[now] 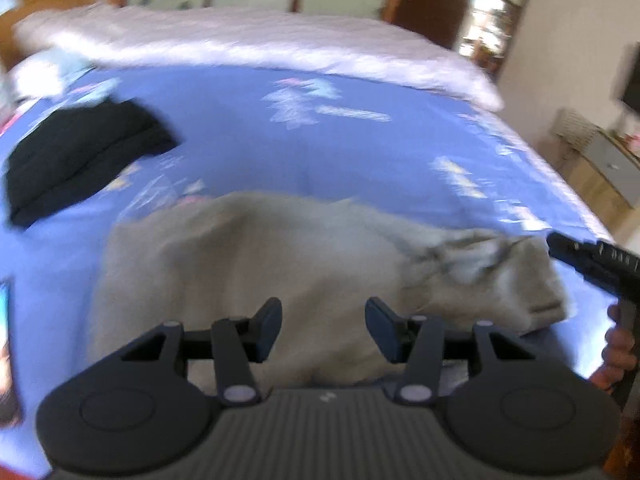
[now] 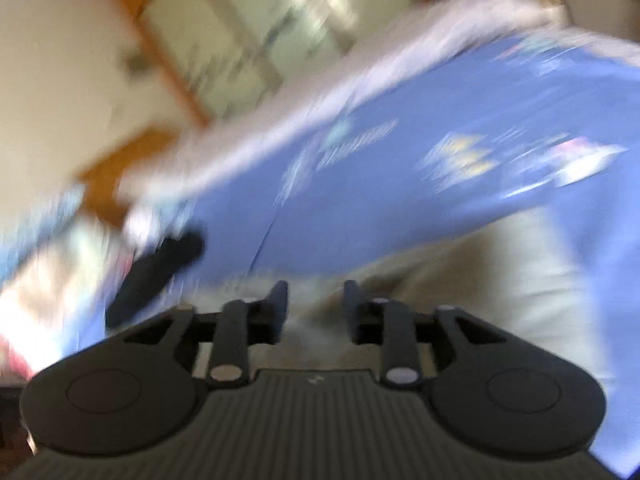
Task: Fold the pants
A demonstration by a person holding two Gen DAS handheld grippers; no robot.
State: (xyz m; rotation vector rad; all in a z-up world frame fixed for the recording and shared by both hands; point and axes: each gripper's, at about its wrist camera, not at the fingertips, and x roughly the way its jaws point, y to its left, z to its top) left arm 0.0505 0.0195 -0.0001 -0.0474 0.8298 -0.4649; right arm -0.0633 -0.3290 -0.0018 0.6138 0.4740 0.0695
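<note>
The beige pants lie bunched across the blue bed sheet, with the waistband end at the right. My left gripper is open and empty, just above the near edge of the pants. My right gripper shows in the left wrist view at the right end of the pants. In the blurred right wrist view the right gripper is open and empty over the pants.
A black folded garment lies on the sheet at the left and shows in the right wrist view. A white quilt lies along the far side of the bed. A cabinet stands to the right of the bed.
</note>
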